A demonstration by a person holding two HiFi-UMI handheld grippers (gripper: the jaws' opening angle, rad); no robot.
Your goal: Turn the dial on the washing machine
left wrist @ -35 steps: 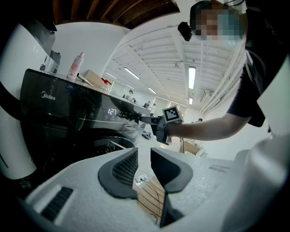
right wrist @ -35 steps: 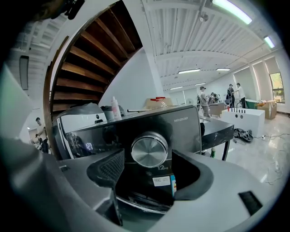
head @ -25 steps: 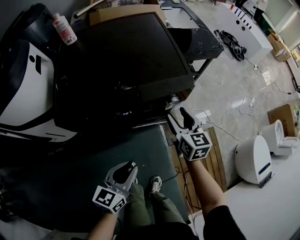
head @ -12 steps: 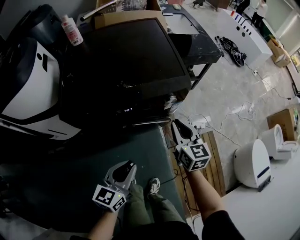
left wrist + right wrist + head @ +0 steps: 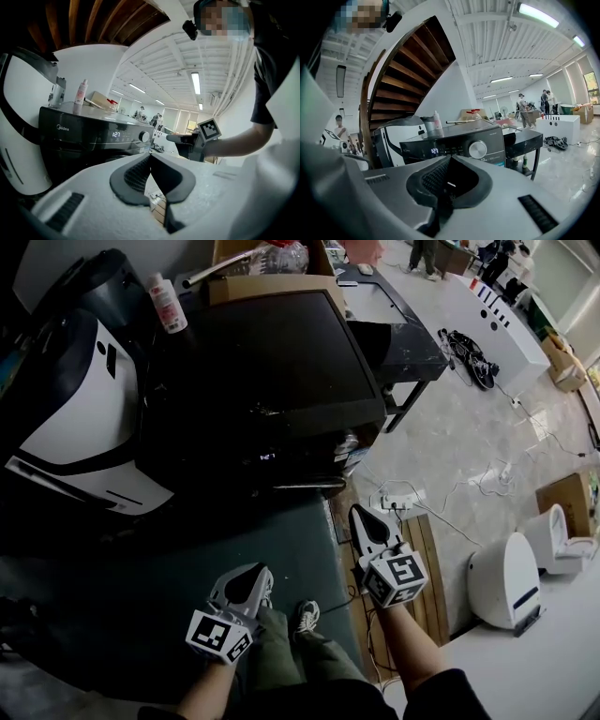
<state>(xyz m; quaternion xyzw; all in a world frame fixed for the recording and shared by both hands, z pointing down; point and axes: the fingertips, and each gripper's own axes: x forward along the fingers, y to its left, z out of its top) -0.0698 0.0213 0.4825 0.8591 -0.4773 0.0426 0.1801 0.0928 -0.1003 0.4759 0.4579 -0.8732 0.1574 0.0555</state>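
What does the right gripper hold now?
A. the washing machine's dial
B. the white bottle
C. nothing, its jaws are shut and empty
C: the jaws of the right gripper meet with nothing between them, and the dial stands apart, beyond them.

Free passage: dark green floor mat [image 5: 281,531], near side of black washing machine [image 5: 272,352], up to its round silver dial [image 5: 477,149]. Left flank: white-and-black rounded appliance [image 5: 66,418]. Right flank: black metal table [image 5: 403,329], wooden slatted pallet [image 5: 429,554].
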